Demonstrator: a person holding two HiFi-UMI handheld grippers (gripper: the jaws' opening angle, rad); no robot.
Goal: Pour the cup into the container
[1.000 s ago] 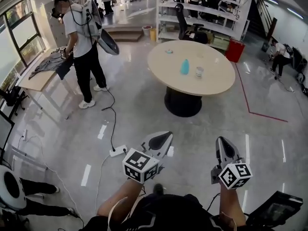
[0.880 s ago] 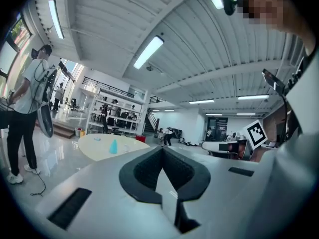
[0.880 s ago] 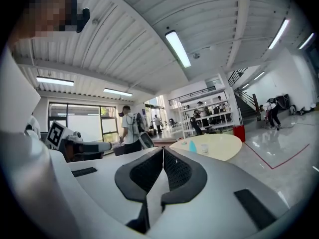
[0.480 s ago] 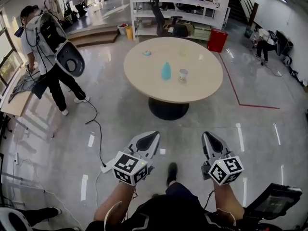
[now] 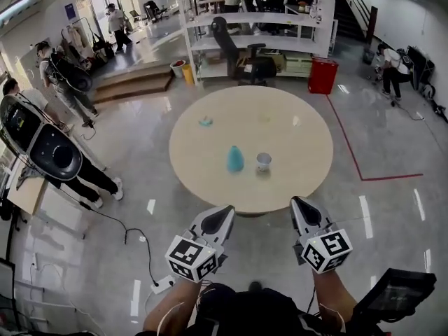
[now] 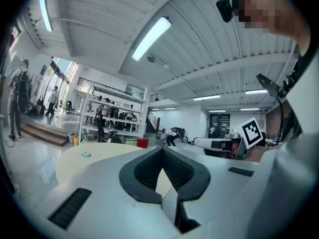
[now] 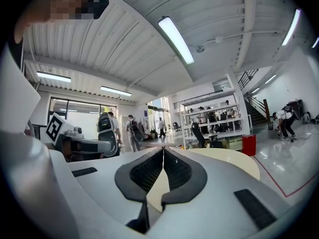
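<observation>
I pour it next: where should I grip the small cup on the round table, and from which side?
Probably the side wall of the cup at mid-height, the right hand-held gripper coming level from the side away from the blue container. The cup stands upright with the container close beside it, so that side looks free. Open the shut jaws first.

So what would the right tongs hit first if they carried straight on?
Probably the round table: the shut right tongs point toward its near edge. If they ride above the top, the small cup lies closest to their line, though height is hard to judge.
</observation>
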